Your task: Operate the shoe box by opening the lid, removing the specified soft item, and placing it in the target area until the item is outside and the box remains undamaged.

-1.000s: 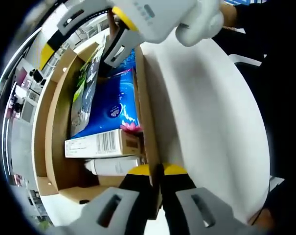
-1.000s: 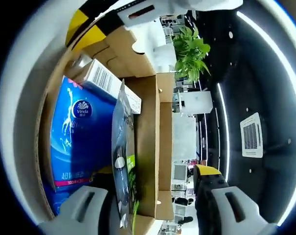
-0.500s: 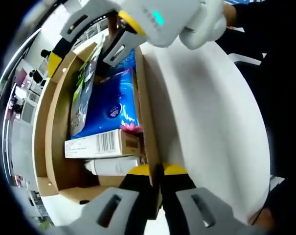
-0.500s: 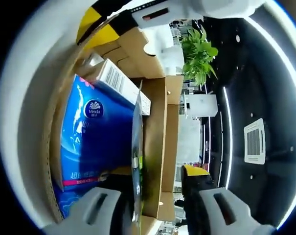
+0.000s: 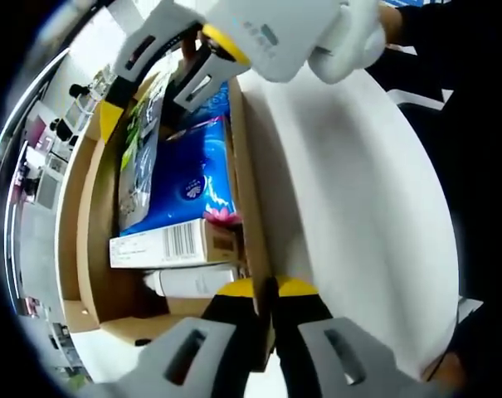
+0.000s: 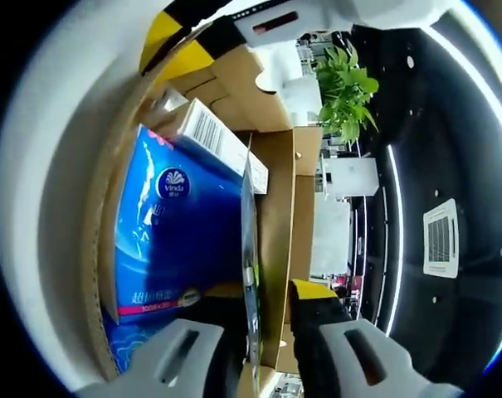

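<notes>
An open cardboard shoe box (image 5: 89, 207) holds a blue tissue pack (image 5: 188, 178), a white barcoded carton (image 5: 168, 243), a white tube (image 5: 192, 282) and a grey-green pouch (image 5: 138, 166) standing on edge. My left gripper (image 5: 265, 290) is shut on the box's side wall. My right gripper (image 5: 147, 108) reaches in from above, its jaws on either side of the pouch. In the right gripper view the pouch's thin edge (image 6: 251, 249) stands between the jaws of the right gripper (image 6: 265, 294), which is narrowly open, beside the tissue pack (image 6: 172, 232) and the box wall (image 6: 275, 207).
A white surface (image 5: 358, 207) spreads beside the box. A white-gloved hand (image 5: 342, 41) and a dark sleeve (image 5: 450, 50) hold the right gripper. A potted plant (image 6: 346, 83) and office furniture stand beyond the box.
The right gripper's jaws have drawn closer together around the pouch, which now stands more upright. The left gripper has kept its hold on the box wall.
</notes>
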{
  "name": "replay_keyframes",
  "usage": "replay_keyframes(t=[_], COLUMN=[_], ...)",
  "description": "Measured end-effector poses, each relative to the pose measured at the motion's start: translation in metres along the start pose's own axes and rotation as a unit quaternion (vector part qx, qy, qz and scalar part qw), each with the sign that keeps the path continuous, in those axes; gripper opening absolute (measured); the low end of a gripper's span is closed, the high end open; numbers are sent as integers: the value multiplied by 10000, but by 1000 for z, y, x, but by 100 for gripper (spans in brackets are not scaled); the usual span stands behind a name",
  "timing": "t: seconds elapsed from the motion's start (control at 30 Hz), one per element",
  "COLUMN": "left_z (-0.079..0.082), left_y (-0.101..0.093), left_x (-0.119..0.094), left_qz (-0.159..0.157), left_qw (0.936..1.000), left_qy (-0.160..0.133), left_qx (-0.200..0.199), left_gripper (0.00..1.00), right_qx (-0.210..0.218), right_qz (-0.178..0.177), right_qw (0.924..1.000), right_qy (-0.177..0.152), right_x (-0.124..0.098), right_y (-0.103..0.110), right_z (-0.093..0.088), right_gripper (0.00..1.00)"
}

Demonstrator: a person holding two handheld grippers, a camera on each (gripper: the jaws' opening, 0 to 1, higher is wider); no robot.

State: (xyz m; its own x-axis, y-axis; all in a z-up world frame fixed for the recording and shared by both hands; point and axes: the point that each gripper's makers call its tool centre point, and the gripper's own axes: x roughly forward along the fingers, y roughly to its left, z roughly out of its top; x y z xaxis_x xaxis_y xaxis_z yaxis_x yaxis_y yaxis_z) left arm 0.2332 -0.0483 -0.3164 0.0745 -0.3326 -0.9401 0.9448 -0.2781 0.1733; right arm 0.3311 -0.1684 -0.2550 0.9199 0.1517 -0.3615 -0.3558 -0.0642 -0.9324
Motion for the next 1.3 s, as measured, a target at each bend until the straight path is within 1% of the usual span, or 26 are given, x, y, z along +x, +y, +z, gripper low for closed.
replay_keyframes(t=[0.1,0.27,0.4,0.53,0.73,0.87,1.0,1.07,1.3], left_z=[0,0,0,0,-1,-1,-1,-1,-1], left_y=[0,-1,-1,-1,0,1,1,1,2], left_x=[0,0,0,1,1,1,1,2,1], left_qz=[-5,-7,-7,-3,4,9,15,24,22], left_qw=[10000,10000,10000,10000,10000,10000,10000,10000,10000], left_qy=[-5,-3,-9,3,13,7,30,37,31], left_qx=[-2,2,3,10,32,43,41,56,50], left_gripper=[4,4,4,4,4,4,4,4,4], right_qx=[-13,-217,-231,-155,-72,-84,-154,-169,-449], right_qz=[46,239,343,507,557,566,504,454,186], right_qw=[10000,9994,9990,9985,9983,9983,9986,9988,9988], right_qy=[-11,-129,-152,-136,-156,-137,-75,-85,-39], right_x=[0,0,0,1,0,-1,-1,-2,-2], right_y=[2,8,11,16,18,19,17,16,10], right_z=[1,6,7,6,6,6,5,5,5], right_gripper=[14,7,2,2,2,2,2,2,1])
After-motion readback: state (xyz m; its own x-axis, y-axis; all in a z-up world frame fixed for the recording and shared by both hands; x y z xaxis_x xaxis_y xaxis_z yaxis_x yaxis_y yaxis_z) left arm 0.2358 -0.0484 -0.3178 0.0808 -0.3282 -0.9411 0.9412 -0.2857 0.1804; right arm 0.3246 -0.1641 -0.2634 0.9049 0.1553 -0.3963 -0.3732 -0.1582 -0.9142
